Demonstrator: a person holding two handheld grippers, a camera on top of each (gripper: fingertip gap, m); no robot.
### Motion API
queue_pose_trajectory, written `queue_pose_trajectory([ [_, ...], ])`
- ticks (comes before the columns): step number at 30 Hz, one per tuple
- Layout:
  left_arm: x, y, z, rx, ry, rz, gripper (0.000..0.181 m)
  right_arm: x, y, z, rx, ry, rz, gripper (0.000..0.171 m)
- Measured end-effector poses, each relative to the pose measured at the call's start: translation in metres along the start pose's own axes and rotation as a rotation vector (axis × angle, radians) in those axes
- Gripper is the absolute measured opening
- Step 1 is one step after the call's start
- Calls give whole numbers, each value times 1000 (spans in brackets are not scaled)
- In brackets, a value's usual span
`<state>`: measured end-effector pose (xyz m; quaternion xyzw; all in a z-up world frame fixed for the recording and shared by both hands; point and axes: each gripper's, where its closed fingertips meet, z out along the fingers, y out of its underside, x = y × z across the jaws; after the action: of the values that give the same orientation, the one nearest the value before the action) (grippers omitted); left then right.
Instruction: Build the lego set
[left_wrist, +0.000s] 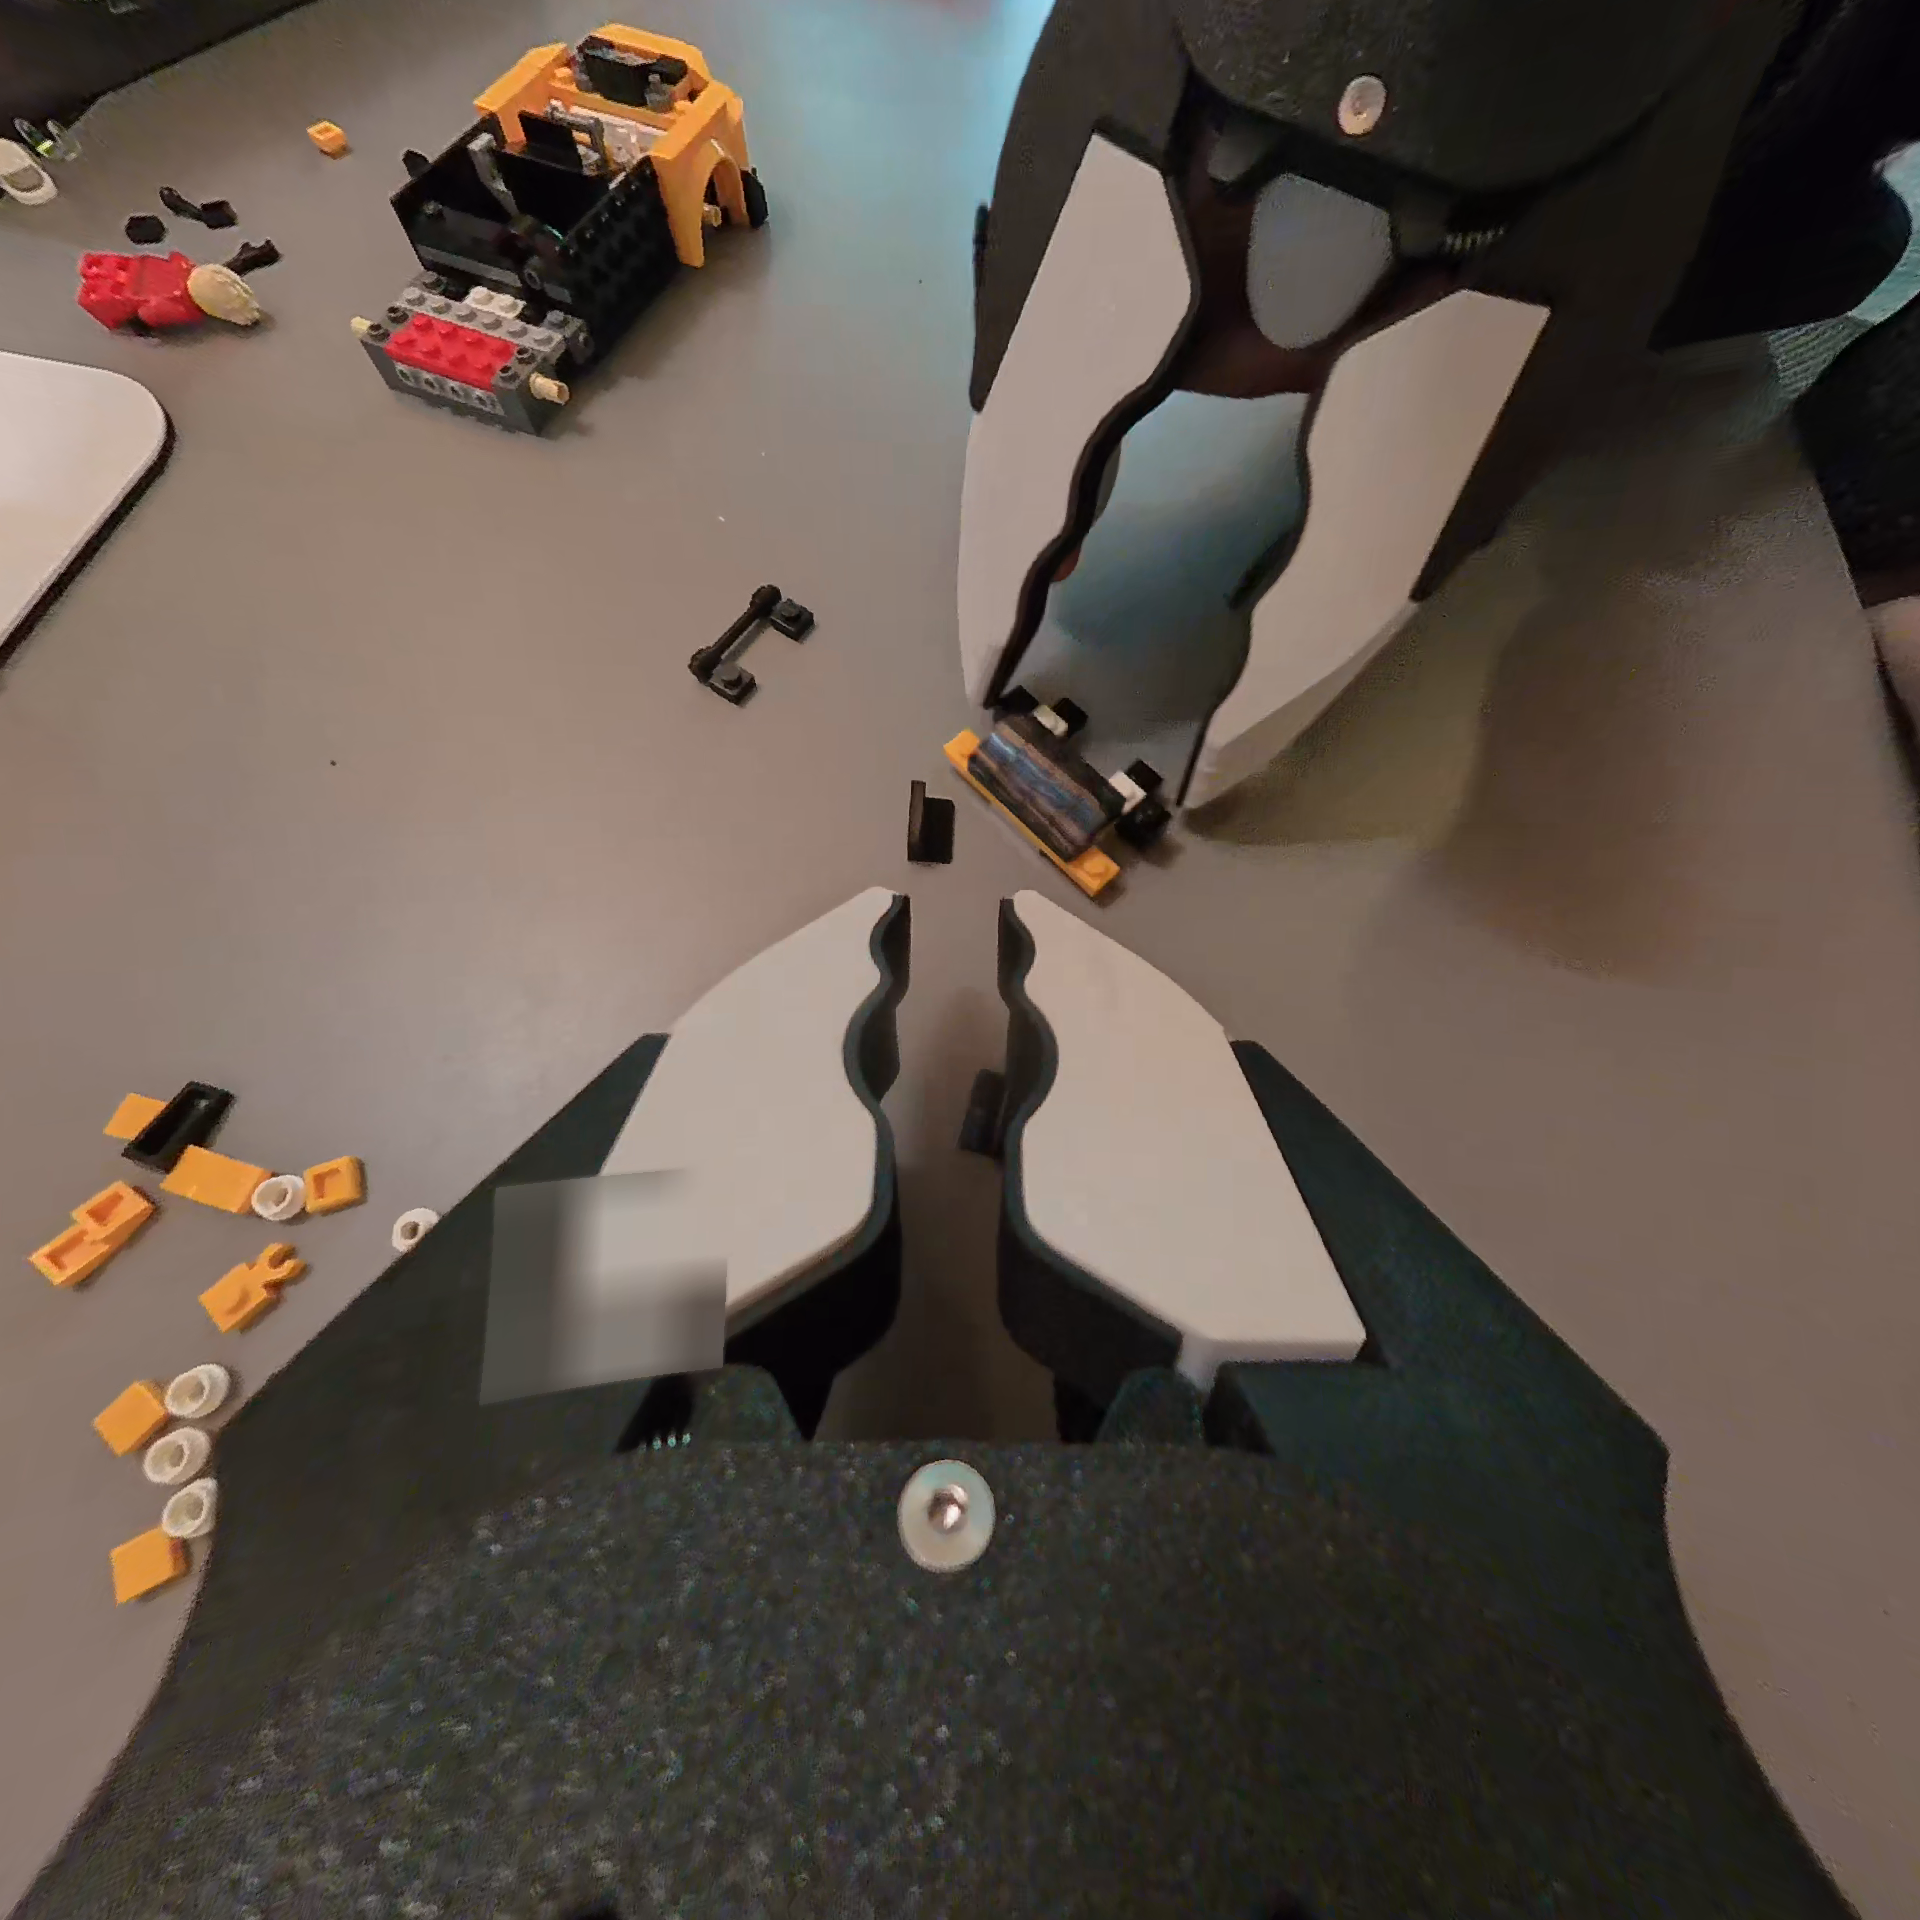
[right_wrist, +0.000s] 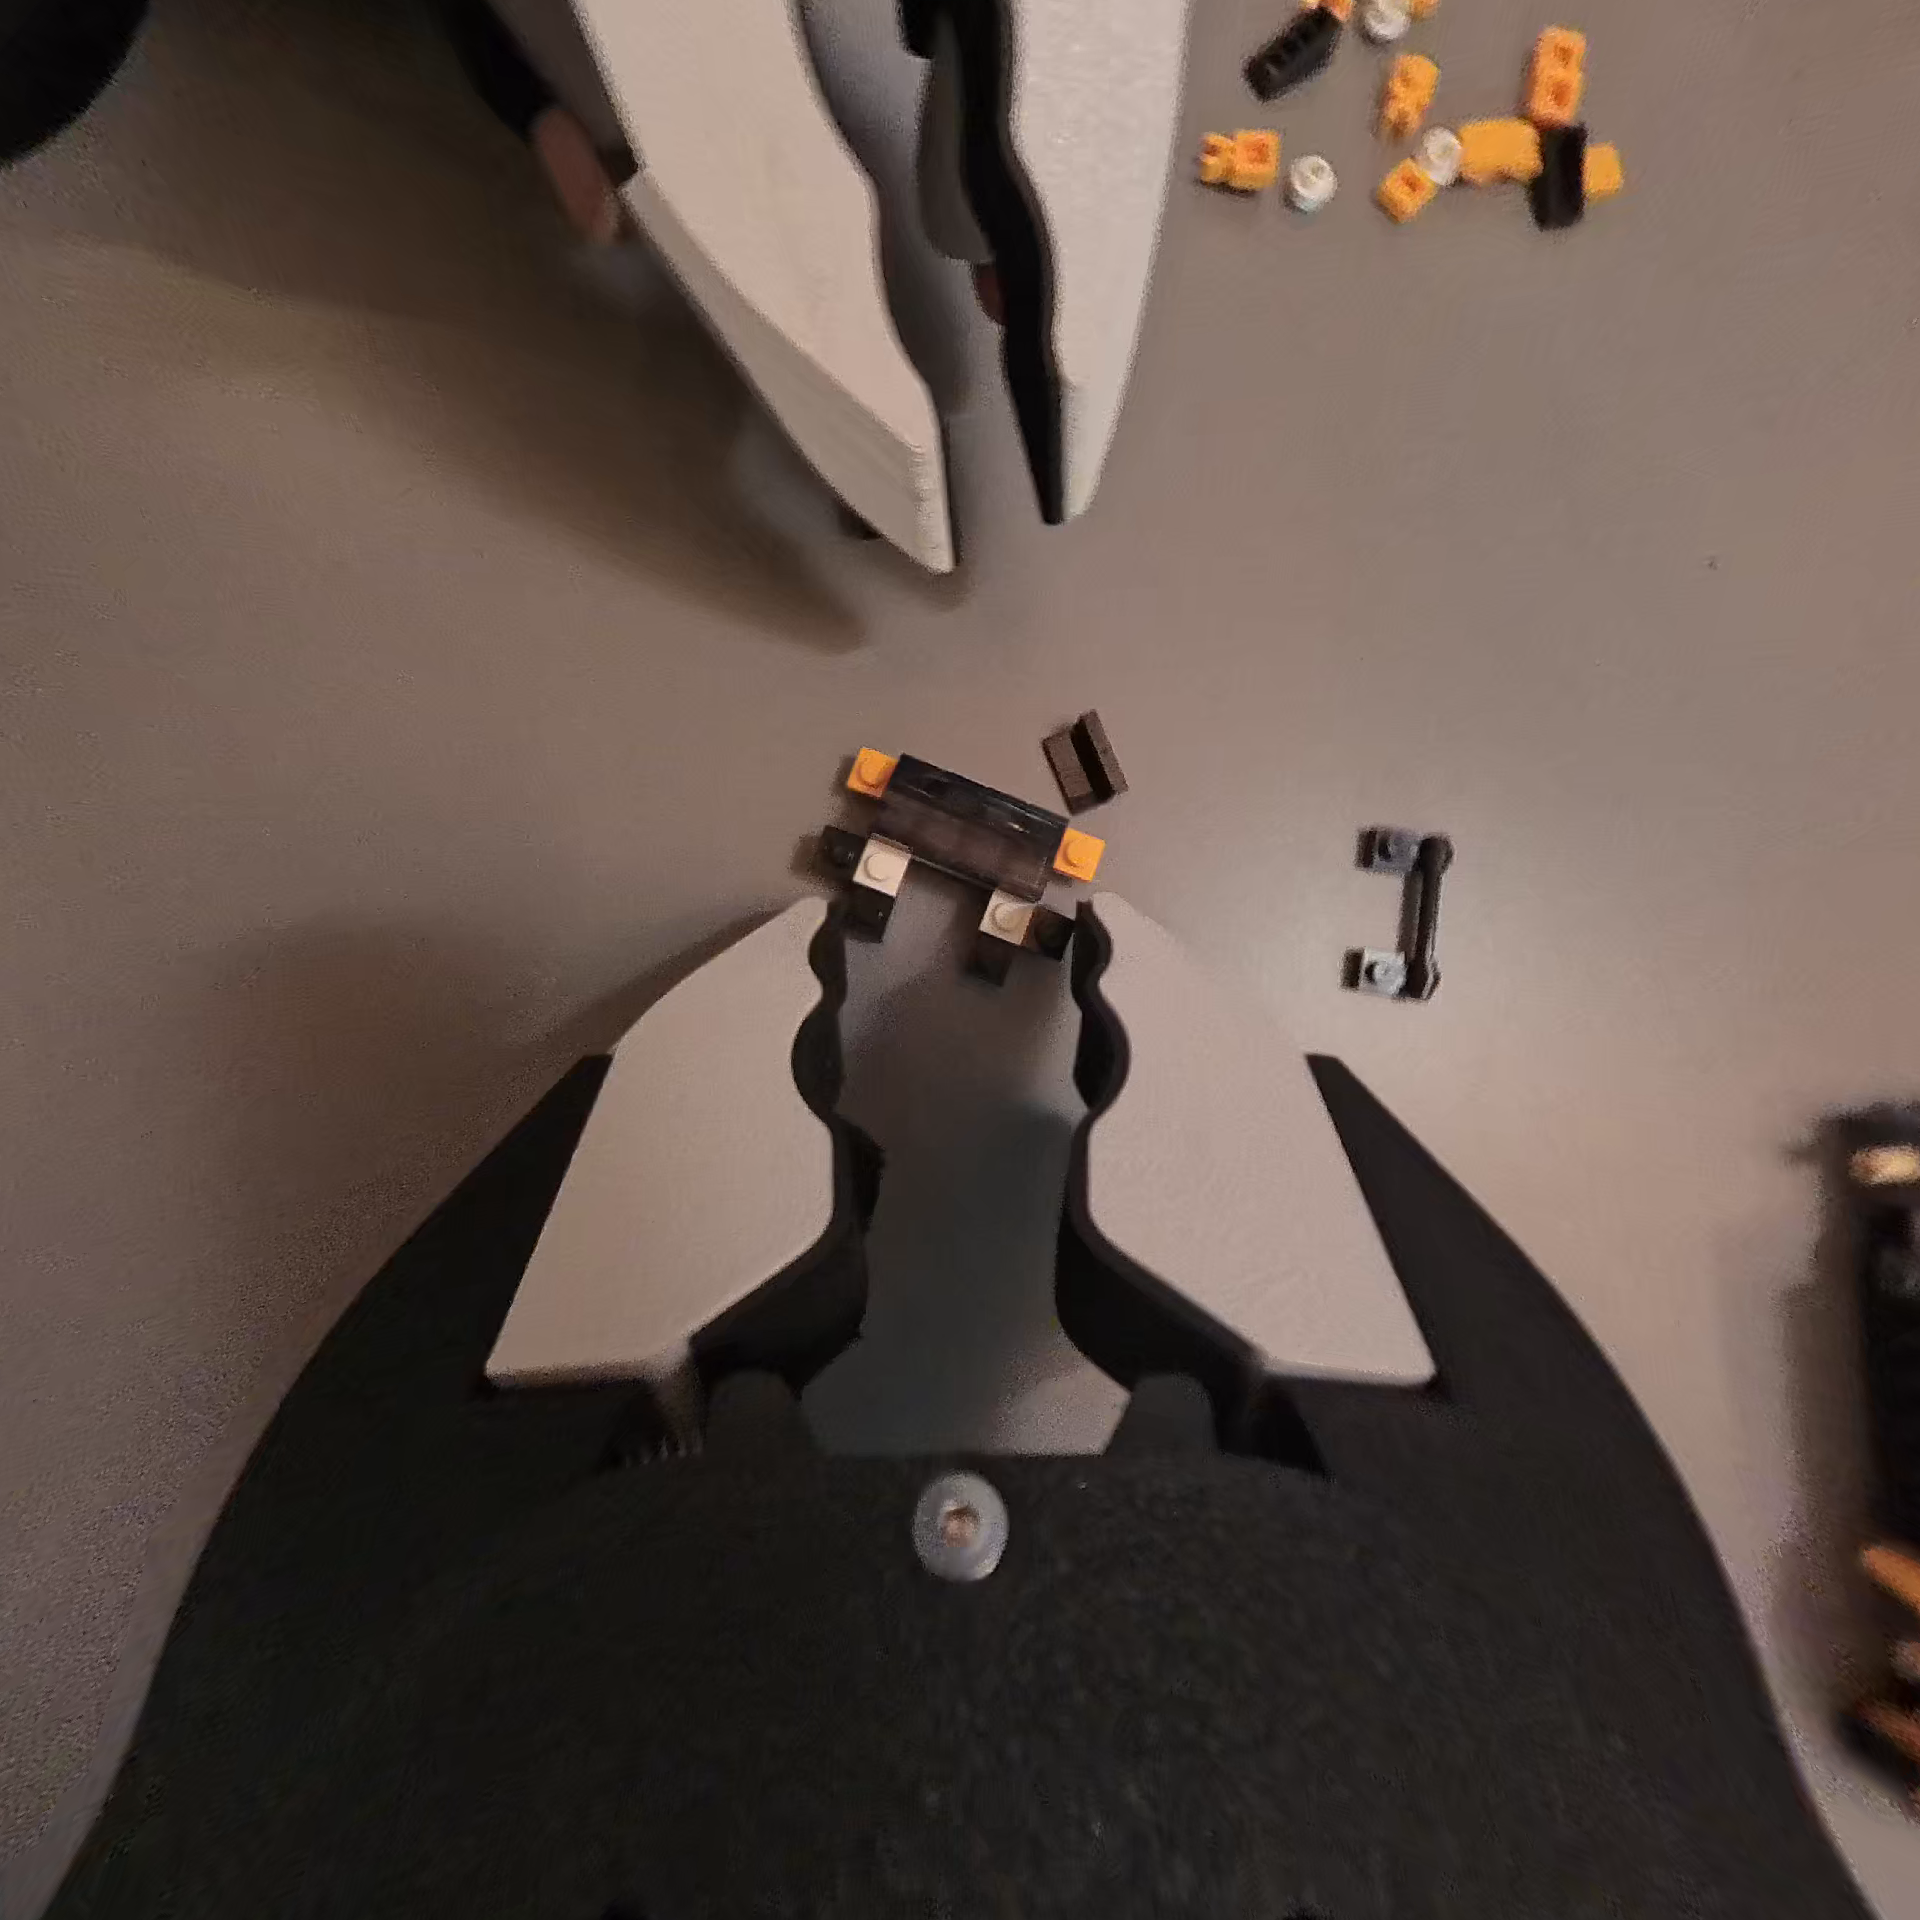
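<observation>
Tongs: two pairs. Left tongs (left_wrist: 954, 902) stand narrowly parted, holding nothing; right tongs (right_wrist: 951, 909) gape wide around one small windscreen piece (right_wrist: 971, 836) lying on the grey table (right_wrist: 1558, 644). One black brick (left_wrist: 930, 823) lies just beside it, one black handle piece (left_wrist: 750, 644) farther off, one half-built car (left_wrist: 571, 223) at upper left.

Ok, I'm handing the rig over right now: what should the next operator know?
Left gripper: nearly closed, empty, tips just short of the small black lego bracket.
Right gripper: open, straddling the orange-and-black windscreen sub-assembly lying on the grey table, not gripping it.
Black bar-handle piece lies loose nearby.
Done: the orange-and-black car body is partly built.
Left: the sub-assembly and the loose orange and white pieces are unattached.
</observation>
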<state>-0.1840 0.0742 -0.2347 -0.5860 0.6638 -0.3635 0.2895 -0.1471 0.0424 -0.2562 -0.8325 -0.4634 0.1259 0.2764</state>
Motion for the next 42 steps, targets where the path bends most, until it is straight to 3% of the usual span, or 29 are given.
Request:
queue_pose_trajectory([
  [6, -1, 1, 0, -1, 2, -5, 15, 0, 0, -5, -23, -176, -458, 41],
  [11, -3, 4, 1, -9, 3, -13, 15, -2, 5, -6, -88, -323, -655, 41],
  [17, -9, 4, -5, 0, -18, -21, 15, 6, 1, -14, -41, -287, -600, 48],
  [27, -6, 20, -13, -130, 6, 12, 15, -7, 6, -12, 32, -142, -203, 57],
  [37, -1, 24, -12, -154, 29, 21, 15, -1, -1, -3, -14, -190, -336, 60],
  [42, 1, 26, -10, -157, 38, 19, 15, 1, -1, 0, -45, -231, -347, 50],
])
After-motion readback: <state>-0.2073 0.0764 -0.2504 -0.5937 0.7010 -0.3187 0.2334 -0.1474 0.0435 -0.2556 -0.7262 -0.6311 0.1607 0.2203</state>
